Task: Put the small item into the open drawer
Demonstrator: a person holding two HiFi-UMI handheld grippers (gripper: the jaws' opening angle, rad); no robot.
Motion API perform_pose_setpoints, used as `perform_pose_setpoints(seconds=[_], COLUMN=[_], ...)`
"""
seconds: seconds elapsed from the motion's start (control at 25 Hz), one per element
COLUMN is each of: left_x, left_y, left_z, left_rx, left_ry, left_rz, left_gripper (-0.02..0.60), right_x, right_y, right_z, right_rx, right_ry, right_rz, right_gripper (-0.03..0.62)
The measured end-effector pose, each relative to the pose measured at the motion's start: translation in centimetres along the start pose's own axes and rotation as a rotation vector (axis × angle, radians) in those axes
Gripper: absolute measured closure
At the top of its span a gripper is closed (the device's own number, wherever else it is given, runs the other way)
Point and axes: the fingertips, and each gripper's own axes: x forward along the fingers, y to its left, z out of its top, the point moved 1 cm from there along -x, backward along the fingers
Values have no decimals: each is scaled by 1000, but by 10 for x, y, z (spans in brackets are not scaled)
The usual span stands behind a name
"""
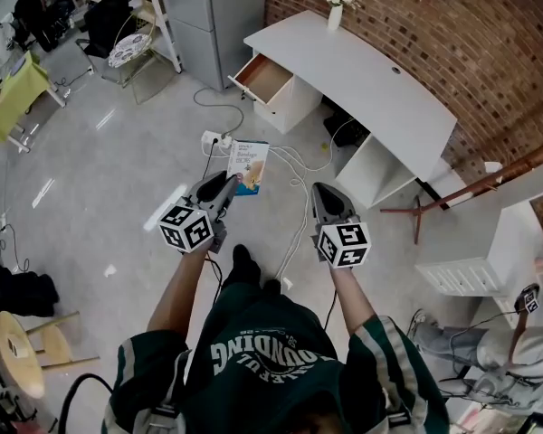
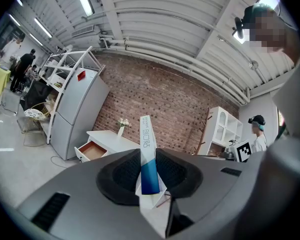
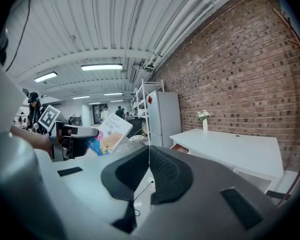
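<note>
Jaws of the left gripper [image 2: 148,174] pinch a thin blue-and-white box [image 2: 146,151] edge-on (a cartoon shows on its flat face). The right gripper [image 3: 149,156] has its jaws pressed together on nothing. The open drawer [image 1: 264,78] of the white desk [image 1: 371,89] sits at 12 o'clock, well apart from both.

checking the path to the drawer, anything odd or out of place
A power strip and loose white cables sprawl across the floor between the person and the white desk; nothing else stands out.
</note>
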Motion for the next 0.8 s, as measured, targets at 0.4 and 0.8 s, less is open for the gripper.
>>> perform_pose_setpoints(seconds=[0.4, 0.8], left_x=[31, 95], left_y=[44, 118], left_z=[19, 60], left_rx=[3, 4], left_ry=[-4, -6], left_rz=[0, -12], left_gripper=[479, 479], right_x=[54, 150], right_y=[-11, -35], right_z=[8, 38], right_rx=[-4, -30], right_ry=[15, 31], right_rz=[5, 2], right_gripper=[569, 569])
